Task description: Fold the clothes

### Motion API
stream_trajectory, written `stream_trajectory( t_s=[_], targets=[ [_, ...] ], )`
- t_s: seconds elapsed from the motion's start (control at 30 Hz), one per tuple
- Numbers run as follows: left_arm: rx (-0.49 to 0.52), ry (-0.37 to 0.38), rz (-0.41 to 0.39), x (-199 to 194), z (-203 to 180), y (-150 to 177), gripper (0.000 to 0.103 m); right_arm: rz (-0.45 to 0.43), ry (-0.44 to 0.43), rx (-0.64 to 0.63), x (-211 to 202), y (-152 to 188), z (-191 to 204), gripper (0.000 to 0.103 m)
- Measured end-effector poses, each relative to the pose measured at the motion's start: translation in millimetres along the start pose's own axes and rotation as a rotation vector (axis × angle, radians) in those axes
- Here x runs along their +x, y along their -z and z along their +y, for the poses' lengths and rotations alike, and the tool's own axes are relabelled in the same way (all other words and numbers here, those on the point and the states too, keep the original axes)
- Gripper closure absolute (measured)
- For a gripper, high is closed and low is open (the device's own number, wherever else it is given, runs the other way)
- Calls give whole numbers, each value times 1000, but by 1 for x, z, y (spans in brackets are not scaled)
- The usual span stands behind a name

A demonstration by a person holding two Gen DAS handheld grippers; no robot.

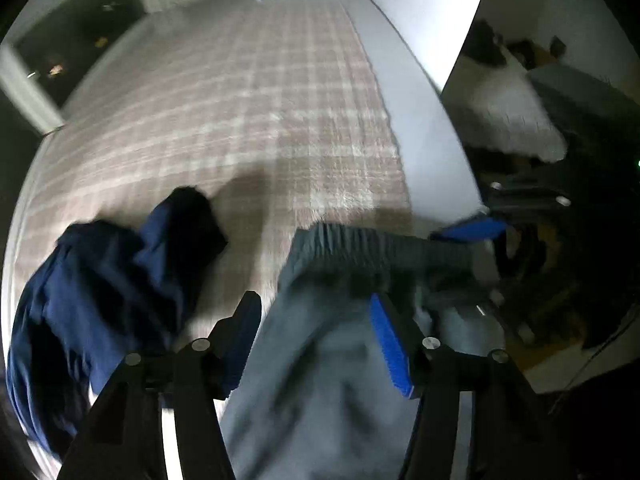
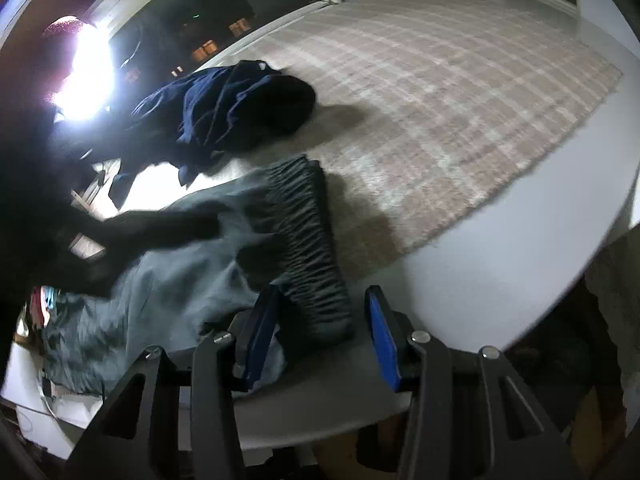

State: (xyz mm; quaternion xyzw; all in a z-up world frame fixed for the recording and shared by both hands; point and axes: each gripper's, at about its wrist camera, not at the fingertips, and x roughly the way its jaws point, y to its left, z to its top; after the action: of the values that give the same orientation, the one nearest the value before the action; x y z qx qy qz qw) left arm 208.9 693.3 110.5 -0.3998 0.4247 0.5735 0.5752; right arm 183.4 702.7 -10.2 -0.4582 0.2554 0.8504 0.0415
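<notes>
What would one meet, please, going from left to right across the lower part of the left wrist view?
Navy garment → grey garment with the ribbed waistband → the other hand-held gripper's blue pad at the white table's edge.

Our left gripper [image 1: 316, 340] and right gripper [image 2: 322, 334] share black arms, silver screws and blue pads [image 1: 390, 346].

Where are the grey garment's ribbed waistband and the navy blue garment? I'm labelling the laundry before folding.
grey garment's ribbed waistband [image 2: 306, 248]: right wrist view, middle of the ribbed band.
navy blue garment [image 2: 224, 112]: right wrist view, centre of the crumpled heap on the plaid cloth.
</notes>
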Motion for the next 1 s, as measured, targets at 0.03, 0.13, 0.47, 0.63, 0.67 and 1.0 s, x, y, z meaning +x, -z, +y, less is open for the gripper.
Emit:
stream_trajectory(
  t_s=[0.03, 0.13, 0.47, 0.63, 0.67, 1.0],
  targets=[
    [13, 12, 15, 6, 3, -6, 45, 1, -3, -10, 3, 0, 3, 64],
    [45, 82, 63, 24, 8, -18, 37, -16, -16, -11, 5, 2, 4, 67],
    [109, 240, 54, 34, 11, -12, 71, -58, -31, -36, -2, 3, -3, 72],
    [137, 240, 11, 16, 6, -2, 86, -86, -31, -62, -9, -3, -8, 52],
    [145, 236, 0, 11, 4, 0, 86, -90, -36, -68, -10, -6, -10, 47],
    [172, 225, -55, -12, 7, 18, 87, -35, -262, -228, 13, -50, -19, 45]
  ],
)
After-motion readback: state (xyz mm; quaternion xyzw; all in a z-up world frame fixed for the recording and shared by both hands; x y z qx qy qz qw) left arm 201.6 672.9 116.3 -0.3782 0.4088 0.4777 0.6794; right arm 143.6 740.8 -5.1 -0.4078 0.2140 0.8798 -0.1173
